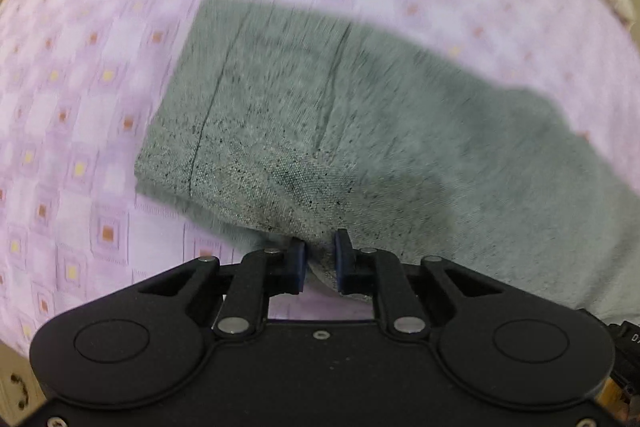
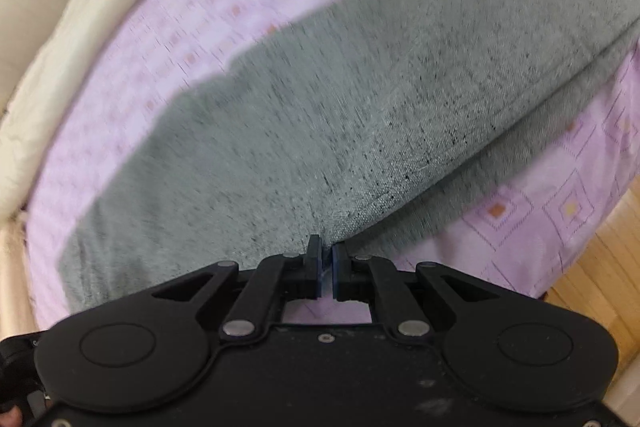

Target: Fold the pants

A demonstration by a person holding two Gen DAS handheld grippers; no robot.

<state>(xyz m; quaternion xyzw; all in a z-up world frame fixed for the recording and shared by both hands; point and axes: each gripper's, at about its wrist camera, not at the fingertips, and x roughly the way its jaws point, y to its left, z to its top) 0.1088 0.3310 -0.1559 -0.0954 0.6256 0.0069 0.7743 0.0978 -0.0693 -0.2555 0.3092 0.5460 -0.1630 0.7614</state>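
The left claw [image 1: 320,259] pinches a bunched edge of the grey woven-fabric pants [image 1: 320,115], a ridge of cloth standing between its blue pads with a small gap kept by the fabric's thickness. The right claw [image 2: 326,263] is pressed nearly together on a thinner edge of the same pants [image 2: 360,99], the cloth rising straight from its tips.

Outward from both claws, the pants stretch across a lilac bedsheet with small orange and yellow squares [image 1: 100,107], which covers a bed. In the left view two seam lines run down a flat, squared end. In the right view a long band lies with a second layer showing beneath its lower edge, so the garment seems already doubled lengthwise.

The step in hand looks like carrying the gripped near edge over to make a fold. The next move calls for lifting both claws together, keeping the edge taut and level, then laying it onto the far part so the edges line up.

Motion blur softens much of both views. The pants run out of frame on the right in each view, and the waistband cannot be made out. A cream padded border [image 2: 60,27] edges the bed.
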